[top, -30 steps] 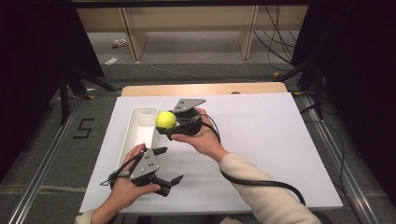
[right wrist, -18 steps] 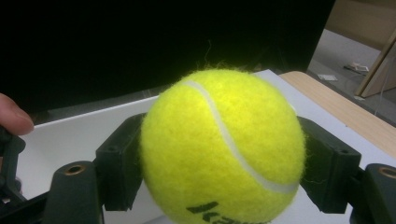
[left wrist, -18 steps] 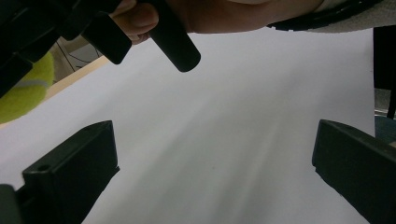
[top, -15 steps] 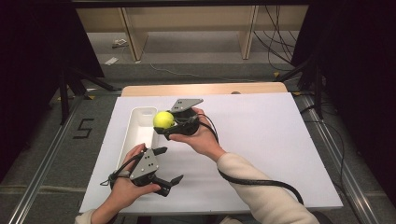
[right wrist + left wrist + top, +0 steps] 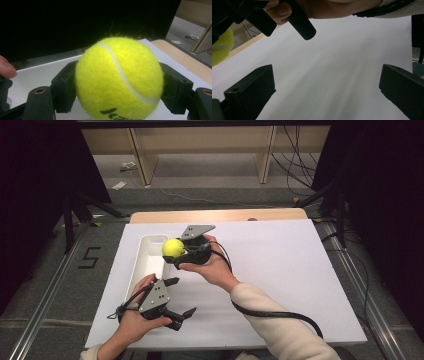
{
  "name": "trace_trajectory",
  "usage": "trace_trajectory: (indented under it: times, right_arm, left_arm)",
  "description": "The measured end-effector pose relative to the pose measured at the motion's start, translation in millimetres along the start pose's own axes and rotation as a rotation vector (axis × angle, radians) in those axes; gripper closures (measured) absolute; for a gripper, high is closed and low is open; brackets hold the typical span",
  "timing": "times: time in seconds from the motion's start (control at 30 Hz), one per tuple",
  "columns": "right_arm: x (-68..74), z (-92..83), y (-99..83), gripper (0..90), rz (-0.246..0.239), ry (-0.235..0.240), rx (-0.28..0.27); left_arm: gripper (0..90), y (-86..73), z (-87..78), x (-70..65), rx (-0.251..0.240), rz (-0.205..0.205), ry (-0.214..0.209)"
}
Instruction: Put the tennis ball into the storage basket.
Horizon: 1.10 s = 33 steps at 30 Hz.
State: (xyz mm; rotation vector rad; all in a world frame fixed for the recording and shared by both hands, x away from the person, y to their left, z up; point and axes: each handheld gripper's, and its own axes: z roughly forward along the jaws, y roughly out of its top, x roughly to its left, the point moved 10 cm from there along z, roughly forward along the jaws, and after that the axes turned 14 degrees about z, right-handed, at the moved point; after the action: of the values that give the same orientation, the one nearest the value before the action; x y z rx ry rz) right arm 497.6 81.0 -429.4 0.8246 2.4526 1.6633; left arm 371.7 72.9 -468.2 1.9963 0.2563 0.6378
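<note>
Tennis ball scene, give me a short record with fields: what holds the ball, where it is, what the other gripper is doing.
ball: yellow tennis ball
held by: right gripper, jaws shut on both sides of it
position: above the right edge of the white tray, off the table
left gripper: open, holding nothing, over the white board
</note>
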Motion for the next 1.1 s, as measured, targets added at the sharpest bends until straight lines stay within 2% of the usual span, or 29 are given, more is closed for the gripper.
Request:
trace_trajectory:
  times: [1.1]
  right_arm:
    - [2.1,11.8,4.6,26.3,-0.007,0.008,0.012]
  left_arm:
    - [0.0,0.6,-0.2,-0.5,-0.001,0.003,-0.001]
